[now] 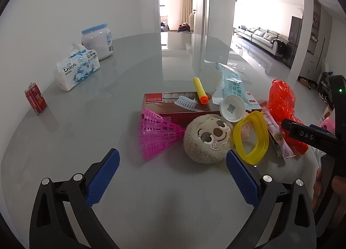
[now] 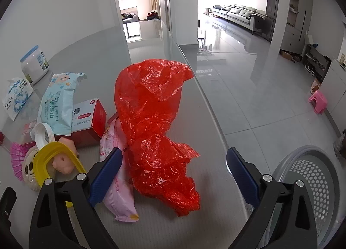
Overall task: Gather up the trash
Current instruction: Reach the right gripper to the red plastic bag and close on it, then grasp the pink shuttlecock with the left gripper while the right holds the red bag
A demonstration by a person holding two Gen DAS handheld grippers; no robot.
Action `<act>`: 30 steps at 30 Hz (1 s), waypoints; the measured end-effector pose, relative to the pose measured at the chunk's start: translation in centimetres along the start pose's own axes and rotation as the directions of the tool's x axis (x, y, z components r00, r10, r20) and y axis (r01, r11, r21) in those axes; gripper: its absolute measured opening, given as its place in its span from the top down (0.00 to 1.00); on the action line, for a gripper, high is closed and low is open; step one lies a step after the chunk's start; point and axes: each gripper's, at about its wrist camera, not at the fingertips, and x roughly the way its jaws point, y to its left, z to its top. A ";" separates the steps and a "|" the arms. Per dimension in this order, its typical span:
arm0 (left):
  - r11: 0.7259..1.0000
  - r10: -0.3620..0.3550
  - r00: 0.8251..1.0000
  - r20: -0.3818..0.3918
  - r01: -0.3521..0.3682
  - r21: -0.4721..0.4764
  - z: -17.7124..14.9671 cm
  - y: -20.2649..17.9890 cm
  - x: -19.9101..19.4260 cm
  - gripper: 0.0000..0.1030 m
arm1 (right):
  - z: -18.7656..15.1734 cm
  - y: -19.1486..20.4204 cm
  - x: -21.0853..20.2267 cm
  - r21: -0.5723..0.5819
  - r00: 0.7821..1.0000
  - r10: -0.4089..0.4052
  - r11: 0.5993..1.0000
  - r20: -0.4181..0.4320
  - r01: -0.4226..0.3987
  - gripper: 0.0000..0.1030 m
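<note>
A crumpled red plastic bag [image 2: 151, 119] stands on the grey table, in the gap of my right gripper [image 2: 175, 151], whose jaws are open and do not press it. A pink snack wrapper [image 2: 121, 197] lies under its left finger. In the left wrist view my left gripper [image 1: 173, 156] is open and empty, just short of a beige plush toy [image 1: 207, 138]. Around the toy lie a pink shuttlecock [image 1: 157, 132], a yellow ring [image 1: 253, 136], a white cap [image 1: 232, 107], a wipes packet [image 1: 231, 84] and a red box [image 1: 173, 106]. A grey perforated basket [image 2: 313, 184] sits below the table's right edge.
A red can [image 1: 35, 101], a tissue pack [image 1: 76, 67] and a white jar [image 1: 98, 41] stand at the table's far left. A yellow foam dart [image 1: 200, 90] rests on the box. The table edge [image 2: 205, 102] runs right of the bag; a pink stool [image 2: 317, 102] is on the floor.
</note>
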 end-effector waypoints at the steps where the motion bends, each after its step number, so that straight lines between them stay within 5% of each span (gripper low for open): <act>1: 1.000 -0.001 1.000 0.001 0.001 0.005 0.0 -0.1 0.0 0.06 | 0.1 0.1 0.2 -0.005 1.000 -0.001 1.000 -0.007 0.001 0.30; 6: 1.000 0.002 1.000 0.000 -0.002 0.012 -0.1 -0.1 0.1 0.06 | 0.1 1.1 1.1 -0.029 0.998 0.044 0.999 -0.038 -0.045 0.56; 9: 1.000 0.011 1.000 -0.002 -0.011 -0.001 0.0 0.7 0.2 0.06 | -0.3 1.1 0.0 -0.028 0.997 0.082 0.996 -0.007 -0.082 0.61; 16: 0.995 0.075 0.997 -0.014 -0.076 -0.069 0.2 4.4 0.6 0.06 | -2.4 -0.1 -3.9 0.006 0.990 0.124 0.992 0.066 -0.125 0.61; 30: 0.998 0.028 0.999 -0.034 -0.030 -0.056 2.1 5.3 3.6 0.06 | -6.2 -2.4 -6.7 0.074 0.987 0.148 0.986 0.060 -0.152 0.61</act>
